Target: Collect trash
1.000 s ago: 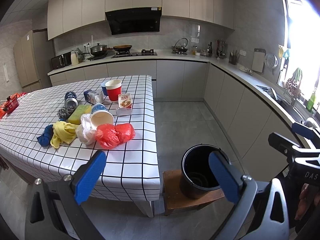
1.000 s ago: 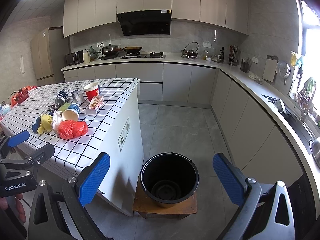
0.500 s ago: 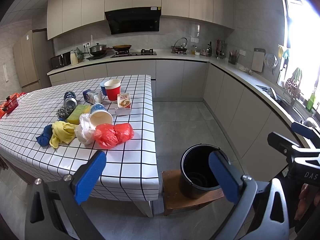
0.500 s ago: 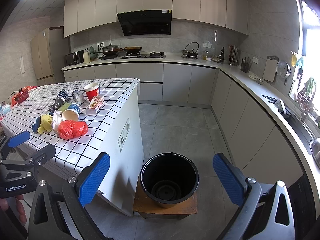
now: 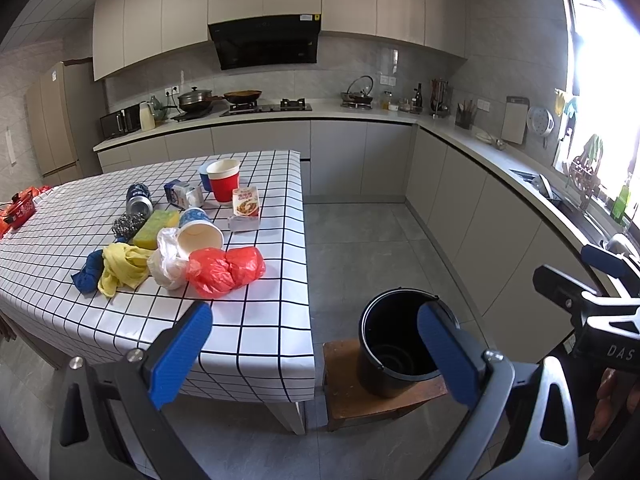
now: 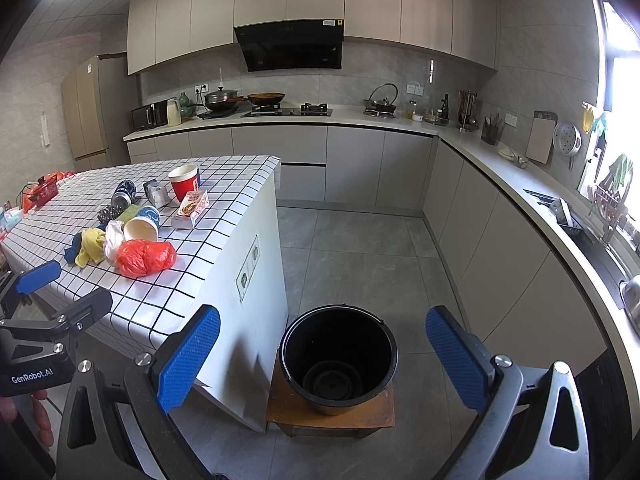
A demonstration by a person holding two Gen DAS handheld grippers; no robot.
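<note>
A black bucket (image 5: 394, 344) stands on a low wooden stool (image 5: 360, 400) on the floor by the table's corner; in the right wrist view the bucket (image 6: 340, 356) looks empty. On the checked table (image 5: 256, 328) lie a red plastic bag (image 5: 226, 266), a white plastic bag (image 5: 166, 258), a tipped paper cup (image 5: 198, 234), a red cup (image 5: 224, 180), a snack packet (image 5: 246, 204), a can (image 5: 138, 198) and a small carton (image 5: 182, 194). My left gripper (image 5: 316, 354) is open and empty, short of the table edge. My right gripper (image 6: 324, 358) is open and empty above the bucket.
A yellow cloth (image 5: 122, 266), blue cloth (image 5: 86, 276), sponge (image 5: 156, 228) and steel scourer (image 5: 128, 226) also lie on the table. Kitchen counters (image 5: 500, 152) run along the back and right. Grey floor (image 5: 360, 240) lies between table and cabinets.
</note>
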